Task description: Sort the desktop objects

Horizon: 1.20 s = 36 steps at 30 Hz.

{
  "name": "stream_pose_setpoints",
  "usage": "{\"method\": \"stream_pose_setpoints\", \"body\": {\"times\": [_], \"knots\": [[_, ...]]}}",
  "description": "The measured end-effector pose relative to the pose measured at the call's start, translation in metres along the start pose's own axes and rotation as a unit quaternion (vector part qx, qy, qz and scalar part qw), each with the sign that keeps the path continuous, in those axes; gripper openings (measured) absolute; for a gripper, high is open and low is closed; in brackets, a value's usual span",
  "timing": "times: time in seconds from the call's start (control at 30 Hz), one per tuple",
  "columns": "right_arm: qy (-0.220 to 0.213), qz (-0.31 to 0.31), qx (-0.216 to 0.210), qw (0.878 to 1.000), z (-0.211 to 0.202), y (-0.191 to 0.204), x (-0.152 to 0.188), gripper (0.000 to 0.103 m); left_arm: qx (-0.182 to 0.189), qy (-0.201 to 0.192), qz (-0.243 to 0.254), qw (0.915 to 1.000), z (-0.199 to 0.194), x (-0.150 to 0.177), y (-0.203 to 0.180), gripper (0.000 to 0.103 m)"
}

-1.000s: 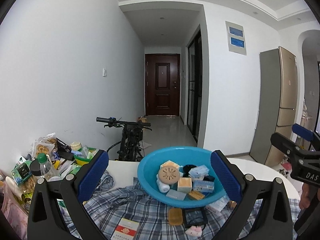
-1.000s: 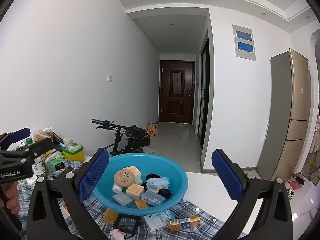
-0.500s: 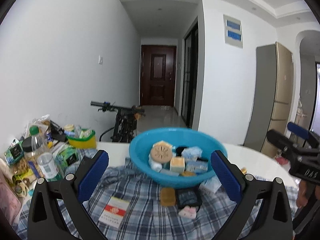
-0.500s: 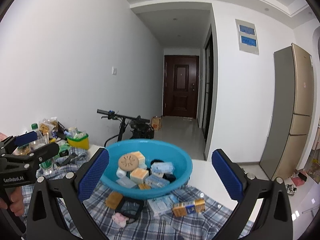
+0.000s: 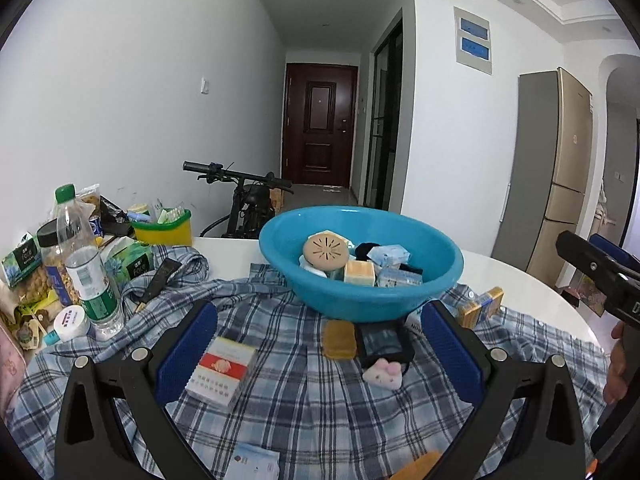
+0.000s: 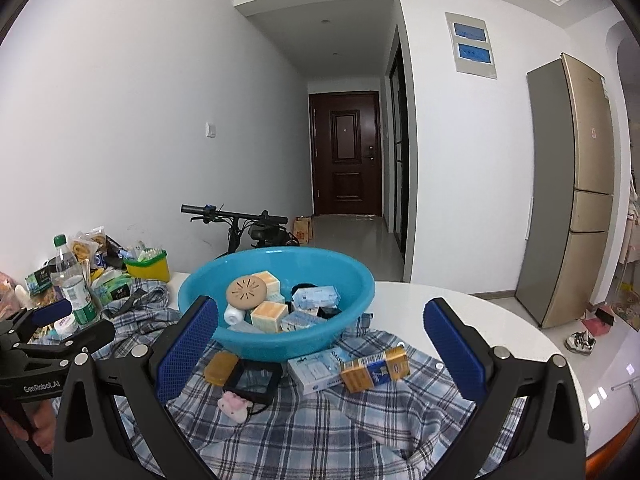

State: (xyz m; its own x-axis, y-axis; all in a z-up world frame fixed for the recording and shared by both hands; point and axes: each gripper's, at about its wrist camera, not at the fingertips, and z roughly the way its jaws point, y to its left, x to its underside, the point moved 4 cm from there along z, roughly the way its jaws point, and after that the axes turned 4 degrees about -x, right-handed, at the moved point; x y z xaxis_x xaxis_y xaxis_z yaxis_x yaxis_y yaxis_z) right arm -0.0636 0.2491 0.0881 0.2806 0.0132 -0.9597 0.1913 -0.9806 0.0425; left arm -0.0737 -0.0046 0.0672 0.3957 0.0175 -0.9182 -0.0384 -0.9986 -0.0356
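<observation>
A blue basin [image 5: 362, 300] [image 6: 276, 342] holding several small boxes and a round tan disc stands on a plaid cloth [image 5: 304, 392] on a white table. In front of it lie a red-and-white box [image 5: 222, 370], an amber soap bar [image 5: 339, 339], a black square frame [image 5: 384, 342] and a pink plush clip [image 5: 383, 374]. A white-blue box [image 6: 320, 370] and an orange-blue box [image 6: 376, 368] lie to the basin's right. My left gripper [image 5: 320, 352] is open and empty above the cloth. My right gripper [image 6: 320, 344] is open and empty, near the basin.
At the table's left stand water bottles [image 5: 90, 280], snack packs, a small white jar [image 5: 71, 322] and a yellow tub [image 5: 162, 230]. A bicycle [image 5: 248, 200] stands behind the table. The bare white table edge [image 6: 520, 344] curves on the right. A fridge [image 6: 572, 200] stands far right.
Both grippers have tilted down and drawn back, so more of the cloth and the loose items shows. Both stay open and empty. No object has moved.
</observation>
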Motion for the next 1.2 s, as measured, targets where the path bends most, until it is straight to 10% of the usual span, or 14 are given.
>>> {"method": "stream_pose_setpoints", "body": {"times": [1.2], "knots": [[-0.018,-0.017,0.001,1.000,-0.006,0.011,0.081,0.102,-0.022,-0.039,-0.007,0.9990,-0.003,0.064,0.006,0.103]]}}
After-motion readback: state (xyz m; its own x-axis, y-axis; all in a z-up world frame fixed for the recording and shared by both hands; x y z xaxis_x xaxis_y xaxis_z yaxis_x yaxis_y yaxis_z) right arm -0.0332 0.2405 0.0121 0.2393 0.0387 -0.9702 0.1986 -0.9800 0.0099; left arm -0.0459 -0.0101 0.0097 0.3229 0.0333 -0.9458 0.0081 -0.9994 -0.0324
